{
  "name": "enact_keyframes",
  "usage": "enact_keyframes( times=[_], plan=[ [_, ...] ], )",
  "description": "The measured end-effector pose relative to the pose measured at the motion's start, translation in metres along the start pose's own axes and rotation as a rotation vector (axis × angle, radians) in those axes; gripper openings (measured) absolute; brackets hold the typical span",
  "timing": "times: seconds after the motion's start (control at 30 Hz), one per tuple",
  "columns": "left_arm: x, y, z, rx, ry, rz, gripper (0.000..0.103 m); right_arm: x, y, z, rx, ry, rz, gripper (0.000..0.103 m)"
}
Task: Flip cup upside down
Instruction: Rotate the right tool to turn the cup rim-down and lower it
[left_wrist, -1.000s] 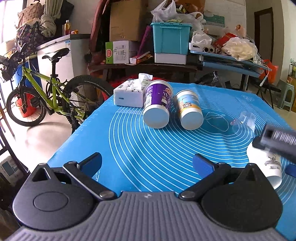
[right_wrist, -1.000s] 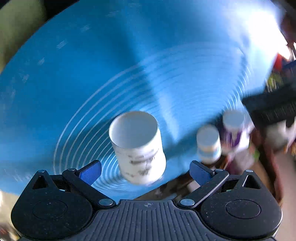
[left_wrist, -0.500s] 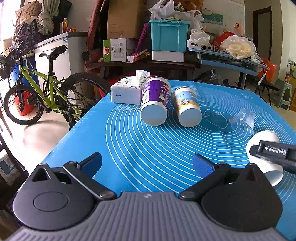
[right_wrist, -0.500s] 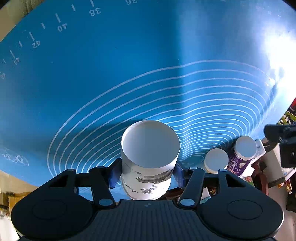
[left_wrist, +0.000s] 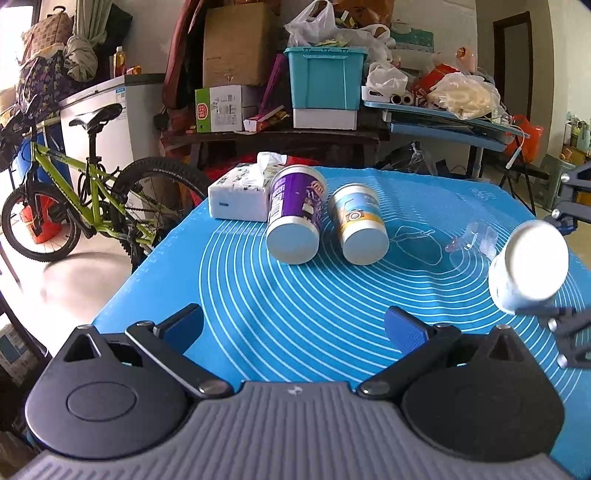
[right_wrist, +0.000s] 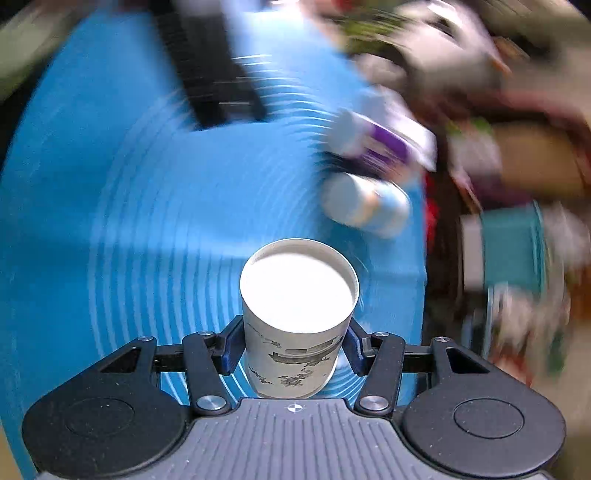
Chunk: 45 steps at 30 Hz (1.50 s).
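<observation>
Cup (right_wrist: 295, 317): a white paper one with a grey ink print, it sits pinched across its lower body between the blue pads (right_wrist: 231, 352) of the right gripper (right_wrist: 291, 350), and the left wrist view shows it lifted clear of the blue mat (left_wrist: 258, 295), tilted, one flat white end turned toward that camera. Holding it low on the body probably leaves the far end free to swing over, which suits a flip; the blur around it in the right wrist view suggests the wrist is mid-turn. Whether the end facing the cameras is the mouth or the base cannot be told. Left of the cup and nearer the mat's front edge, the left gripper (left_wrist: 293, 325) hangs wide open over the mat with nothing between its fingers, seemingly kept out of the way. Beyond the cup, toward the mat's far side, an orange-labelled tub (left_wrist: 358, 229) and a purple-labelled tub (left_wrist: 295, 218) lie tipped over side by side. Farther off than those, a tissue pack (left_wrist: 240, 195) rests at the far left corner.
</observation>
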<state>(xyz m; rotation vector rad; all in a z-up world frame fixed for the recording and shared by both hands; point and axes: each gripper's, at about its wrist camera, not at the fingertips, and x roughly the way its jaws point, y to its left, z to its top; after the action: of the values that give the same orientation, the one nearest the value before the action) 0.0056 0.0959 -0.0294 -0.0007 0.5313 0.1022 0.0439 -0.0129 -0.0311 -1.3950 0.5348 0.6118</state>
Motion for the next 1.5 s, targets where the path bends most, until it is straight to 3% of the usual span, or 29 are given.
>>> enact_keyframes(
  times=[0.17,0.4,0.47,0.63,0.83,0.93,1.13,1.27,1.5],
  plan=[
    [0.0,-0.006,0.001,0.014,-0.002,-0.008,0.103,0.001,-0.02,-0.026,0.459,-0.053,-0.062,0.051],
    [0.0,-0.021,-0.001,0.054,0.003,-0.034,0.103,0.007,-0.033,-0.081,1.173,-0.117,-0.019,0.051],
    [-0.001,-0.025,-0.002,0.064,0.001,-0.045,0.103,0.016,-0.025,-0.088,1.302,-0.105,-0.016,0.051],
    [-0.006,-0.033,-0.004,0.102,-0.017,-0.056,0.103,0.031,-0.008,-0.087,1.377,-0.08,-0.078,0.05],
    [-0.006,-0.035,-0.004,0.091,0.0,-0.073,0.103,0.033,-0.007,-0.095,1.44,-0.11,-0.072,0.052],
    [-0.009,-0.038,-0.004,0.096,-0.003,-0.074,0.102,0.035,-0.01,-0.098,1.45,-0.114,-0.063,0.056],
    [-0.017,-0.038,-0.001,0.091,-0.009,-0.078,0.103,0.022,-0.011,-0.098,1.443,-0.126,-0.073,0.081],
    [-0.025,-0.037,0.0,0.087,-0.015,-0.068,0.102,0.001,-0.007,-0.095,1.408,-0.136,-0.093,0.088],
    [-0.039,-0.038,-0.004,0.091,-0.014,-0.078,0.103,-0.038,0.011,-0.104,1.456,-0.171,-0.046,0.089]
  ],
)
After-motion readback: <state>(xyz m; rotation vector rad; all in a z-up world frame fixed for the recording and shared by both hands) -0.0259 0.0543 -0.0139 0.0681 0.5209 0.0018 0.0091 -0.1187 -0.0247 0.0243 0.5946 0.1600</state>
